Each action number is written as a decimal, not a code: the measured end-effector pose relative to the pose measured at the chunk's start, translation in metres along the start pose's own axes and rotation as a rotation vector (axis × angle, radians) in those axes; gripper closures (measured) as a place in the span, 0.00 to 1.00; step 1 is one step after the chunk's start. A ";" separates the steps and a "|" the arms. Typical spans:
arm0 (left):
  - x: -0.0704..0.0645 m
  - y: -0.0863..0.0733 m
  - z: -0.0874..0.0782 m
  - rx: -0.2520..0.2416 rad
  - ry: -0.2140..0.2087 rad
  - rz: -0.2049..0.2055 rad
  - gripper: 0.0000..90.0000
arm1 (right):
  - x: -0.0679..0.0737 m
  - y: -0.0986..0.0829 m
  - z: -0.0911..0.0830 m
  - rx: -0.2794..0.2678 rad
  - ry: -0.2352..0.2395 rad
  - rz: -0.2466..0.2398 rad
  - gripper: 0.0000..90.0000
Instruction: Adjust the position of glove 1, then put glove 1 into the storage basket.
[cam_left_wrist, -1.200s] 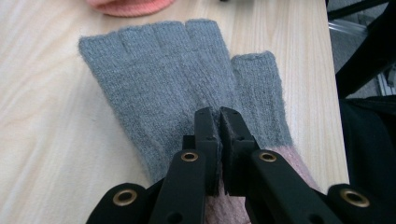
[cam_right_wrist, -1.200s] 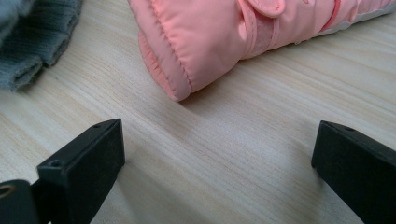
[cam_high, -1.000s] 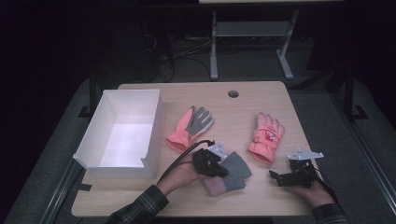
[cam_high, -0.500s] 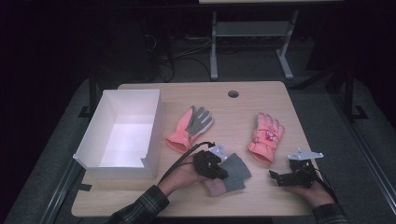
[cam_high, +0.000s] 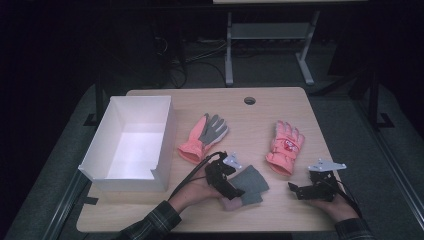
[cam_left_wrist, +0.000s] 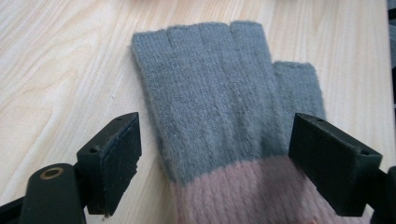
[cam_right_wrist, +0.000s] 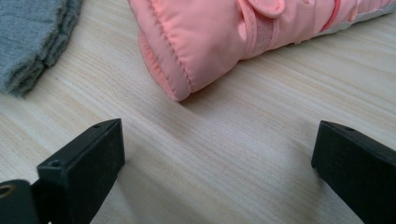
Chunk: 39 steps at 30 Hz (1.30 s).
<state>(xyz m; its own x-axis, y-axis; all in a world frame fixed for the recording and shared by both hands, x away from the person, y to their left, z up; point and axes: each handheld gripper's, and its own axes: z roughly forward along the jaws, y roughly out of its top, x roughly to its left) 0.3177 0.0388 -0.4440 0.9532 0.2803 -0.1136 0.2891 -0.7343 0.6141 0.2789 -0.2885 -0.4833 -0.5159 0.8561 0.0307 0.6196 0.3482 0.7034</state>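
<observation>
A grey knit fingerless glove with a pink cuff lies flat near the table's front edge. My left gripper stands open over its cuff end; in the left gripper view the glove lies between the two spread jaws. My right gripper is open low over bare wood, pointing left. Its view shows the cuff of a pink padded glove just ahead and the grey glove's edge at upper left. That pink glove lies right of centre. Another pink glove with a grey palm lies at centre.
A white open box stands at the table's left, with nothing visible inside. A round cable hole is near the far edge. Beyond the table are a dark floor, cables and a metal stand.
The left gripper has edged slightly toward the grey glove's cuff. The right gripper and all gloves have stayed put.
</observation>
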 end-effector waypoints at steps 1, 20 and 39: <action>0.000 0.000 0.002 0.002 0.001 -0.006 0.17 | 0.000 0.000 0.000 0.000 0.000 0.000 0.02; 0.003 -0.007 0.016 -0.001 -0.050 -0.030 0.23 | 0.000 0.000 0.000 0.000 0.000 0.000 0.02; 0.000 0.000 0.014 0.032 -0.137 -0.029 0.74 | 0.000 0.000 0.000 0.000 0.000 -0.001 0.02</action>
<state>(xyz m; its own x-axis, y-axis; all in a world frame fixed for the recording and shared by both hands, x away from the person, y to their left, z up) 0.3185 0.0300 -0.4552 0.9468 0.2166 -0.2378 0.3176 -0.7472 0.5838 0.2790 -0.2885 -0.4834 -0.5164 0.8558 0.0302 0.6192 0.3488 0.7036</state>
